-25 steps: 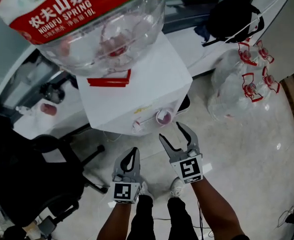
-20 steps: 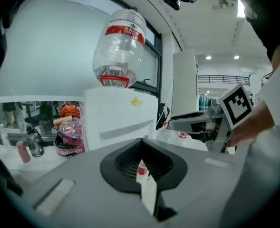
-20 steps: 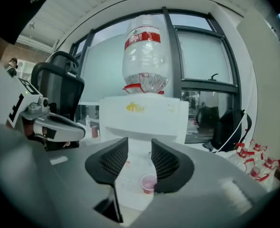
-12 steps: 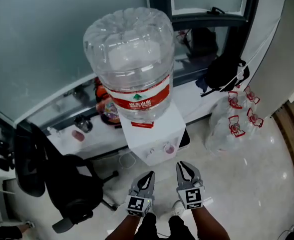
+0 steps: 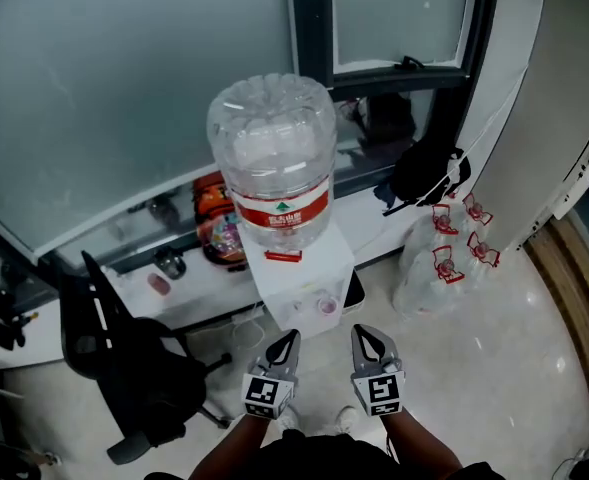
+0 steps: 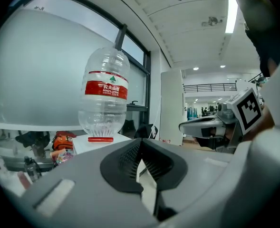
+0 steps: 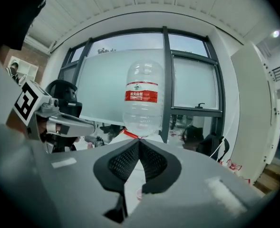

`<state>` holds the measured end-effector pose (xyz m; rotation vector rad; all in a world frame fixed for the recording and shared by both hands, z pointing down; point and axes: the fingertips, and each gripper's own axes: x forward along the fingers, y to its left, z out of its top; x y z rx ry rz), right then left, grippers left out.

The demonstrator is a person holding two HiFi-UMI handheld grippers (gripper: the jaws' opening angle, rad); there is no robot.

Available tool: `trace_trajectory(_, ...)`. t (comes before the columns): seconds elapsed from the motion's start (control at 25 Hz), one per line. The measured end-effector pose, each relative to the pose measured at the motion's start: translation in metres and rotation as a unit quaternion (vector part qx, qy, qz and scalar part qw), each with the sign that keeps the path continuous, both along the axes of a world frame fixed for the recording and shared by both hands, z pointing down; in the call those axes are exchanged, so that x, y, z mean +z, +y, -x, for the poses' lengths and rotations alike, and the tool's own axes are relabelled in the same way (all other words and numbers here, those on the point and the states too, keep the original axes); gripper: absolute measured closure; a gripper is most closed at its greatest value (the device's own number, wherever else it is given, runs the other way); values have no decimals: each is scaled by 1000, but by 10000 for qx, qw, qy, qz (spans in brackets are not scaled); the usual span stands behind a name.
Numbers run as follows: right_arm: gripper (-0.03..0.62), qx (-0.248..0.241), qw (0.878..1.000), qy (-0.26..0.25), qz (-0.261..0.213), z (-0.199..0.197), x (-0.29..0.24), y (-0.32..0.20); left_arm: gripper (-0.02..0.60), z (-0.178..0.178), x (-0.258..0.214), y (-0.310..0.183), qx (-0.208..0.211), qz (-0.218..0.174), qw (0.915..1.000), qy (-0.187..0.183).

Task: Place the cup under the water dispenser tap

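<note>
At left tool [image 5: 291, 336], jaws together, empty. Mid-frame, bottle [image 5: 274, 158] on dispenser [image 5: 296, 273]: clear, water level unclear. The cup [image 5: 326, 306] is small and pink, at dispenser front by the taps; contents unseen. Likely light, tippable; grip its wall. At right tool [image 5: 360, 332], jaws just closed, nothing between.

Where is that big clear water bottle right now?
Head view, centre: the water bottle stands neck-down on the white dispenser before the window, a black office chair to its left.
</note>
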<state>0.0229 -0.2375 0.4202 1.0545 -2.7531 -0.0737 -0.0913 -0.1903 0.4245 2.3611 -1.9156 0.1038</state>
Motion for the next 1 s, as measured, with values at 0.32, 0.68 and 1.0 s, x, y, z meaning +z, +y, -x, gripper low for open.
trace_trajectory(0.32,592,238,9995,52,-212,-10,-21,-7,566,-4,-13,2,148,-114,9998,-119)
trace_trajectory(0.68,592,168,9989,48,-429,3,-32,-9,566,-5,-21,-7,210,-45,9997,-142)
trace_trajectory(1.0,592,127,9988,146,-440,8,-31,-8,566,5,-27,-4,179,-285,9992,-216)
